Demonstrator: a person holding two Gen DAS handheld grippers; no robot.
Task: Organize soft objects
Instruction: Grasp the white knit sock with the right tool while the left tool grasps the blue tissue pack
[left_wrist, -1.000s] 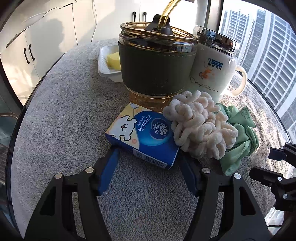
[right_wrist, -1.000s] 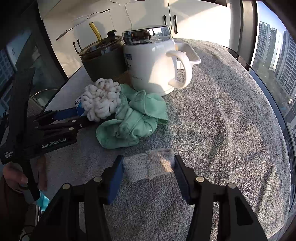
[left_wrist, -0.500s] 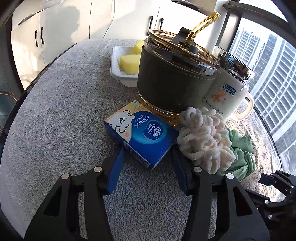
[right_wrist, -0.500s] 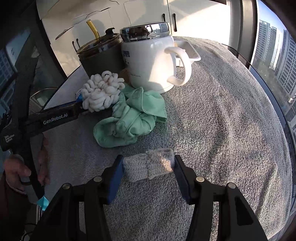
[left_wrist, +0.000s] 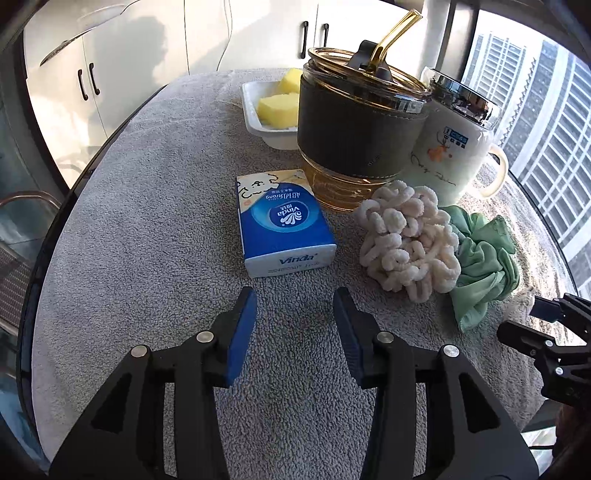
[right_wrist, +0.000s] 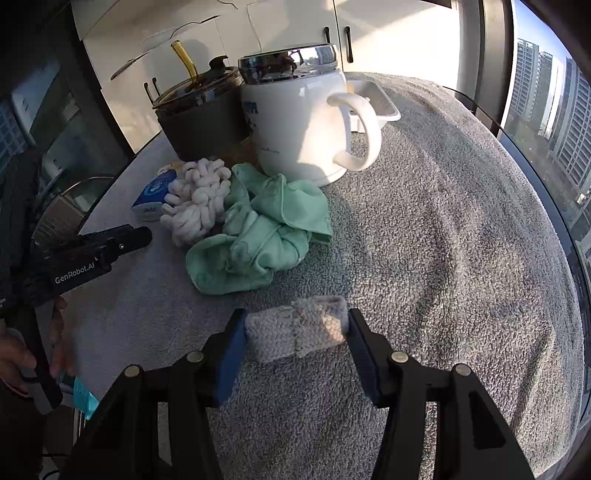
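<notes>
Sharp, fisheye-bent frames; low window sunlight, long shadows.

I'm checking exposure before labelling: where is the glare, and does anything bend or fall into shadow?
Left wrist view: the window at right is bright, the table edge curves from fisheye, the tissue pack is sharp. Right wrist view: sun streaks the towel and whitens the mug, while the left side by the hand is dark.

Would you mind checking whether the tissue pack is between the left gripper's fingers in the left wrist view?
No, the tissue pack lies on the grey towel beyond the left gripper, with nothing between its closing fingers.
</notes>
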